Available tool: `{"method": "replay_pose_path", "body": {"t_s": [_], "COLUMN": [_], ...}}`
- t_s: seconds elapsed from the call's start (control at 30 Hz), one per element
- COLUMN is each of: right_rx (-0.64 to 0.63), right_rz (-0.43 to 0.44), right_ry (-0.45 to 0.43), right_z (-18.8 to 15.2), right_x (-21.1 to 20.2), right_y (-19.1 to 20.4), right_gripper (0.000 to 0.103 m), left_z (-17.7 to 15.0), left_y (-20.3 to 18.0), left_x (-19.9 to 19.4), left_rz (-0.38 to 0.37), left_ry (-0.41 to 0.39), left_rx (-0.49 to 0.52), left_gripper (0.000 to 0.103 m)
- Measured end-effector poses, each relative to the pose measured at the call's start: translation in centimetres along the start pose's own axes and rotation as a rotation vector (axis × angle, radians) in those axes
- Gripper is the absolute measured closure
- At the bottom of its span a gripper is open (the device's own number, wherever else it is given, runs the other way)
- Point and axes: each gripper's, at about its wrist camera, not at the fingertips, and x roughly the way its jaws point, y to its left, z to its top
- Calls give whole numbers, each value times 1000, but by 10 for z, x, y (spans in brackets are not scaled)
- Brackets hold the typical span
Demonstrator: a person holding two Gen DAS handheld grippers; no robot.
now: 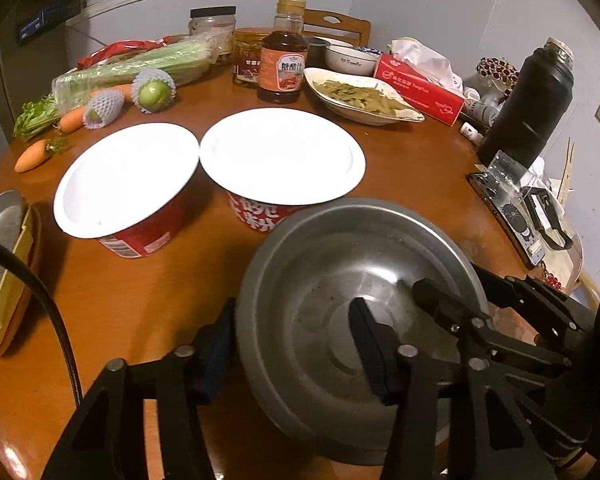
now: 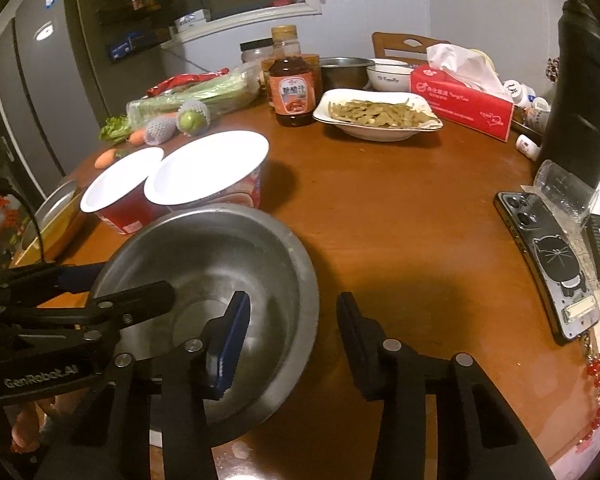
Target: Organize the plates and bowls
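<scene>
Steel bowl [image 1: 340,280] sits at five o'clock on the wooden table [image 1: 140,292] in the left wrist view, its rim straddled by the half-open left gripper [image 1: 292,344], pads not visibly pressing. From the right wrist, the bowl [image 2: 220,264] lies at seven o'clock, the right gripper [image 2: 292,320] likewise astride its rim, one finger [image 2: 232,332] inside, grip unclear.

Two red cups [image 1: 140,236] [image 1: 256,216] with white lids, one metal bowl [image 1: 320,280], two carrots [image 1: 30,156] [image 1: 72,119], one sauce bottle [image 1: 282,68].
</scene>
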Motion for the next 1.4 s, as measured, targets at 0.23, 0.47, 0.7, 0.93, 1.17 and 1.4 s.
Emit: {"method": "replay_pose_path", "body": {"t_s": [0.23,0.47,0.7,0.93,1.17,1.4], "right_rx": [-30,-40,-72,-102,-125,-137], "right_rz": [18,30,53,79,98,104], "right_ry": [7,6,-17,-26,-17,8], "right_z": [-1,0,2,3,0,-6], "right_x": [0,-7,-18,-24,-22,-15], "right_y": [8,15,34,56,77,92], "right_gripper": [62,62,62,62,61,61], "left_z": [-2,-6,-11,-20,-30,-36], "left_y": [3,9,21,38,55,66], "left_x": [-1,-10,-31,-49,-57,-55], "left_rz": [5,17,34,50,63,76], "left_ry": [-6,-8,-41,-60,-64,-46], "left_rx": [3,-4,-18,-37,-57,-67], "left_gripper": [59,59,59,59,59,59]}}
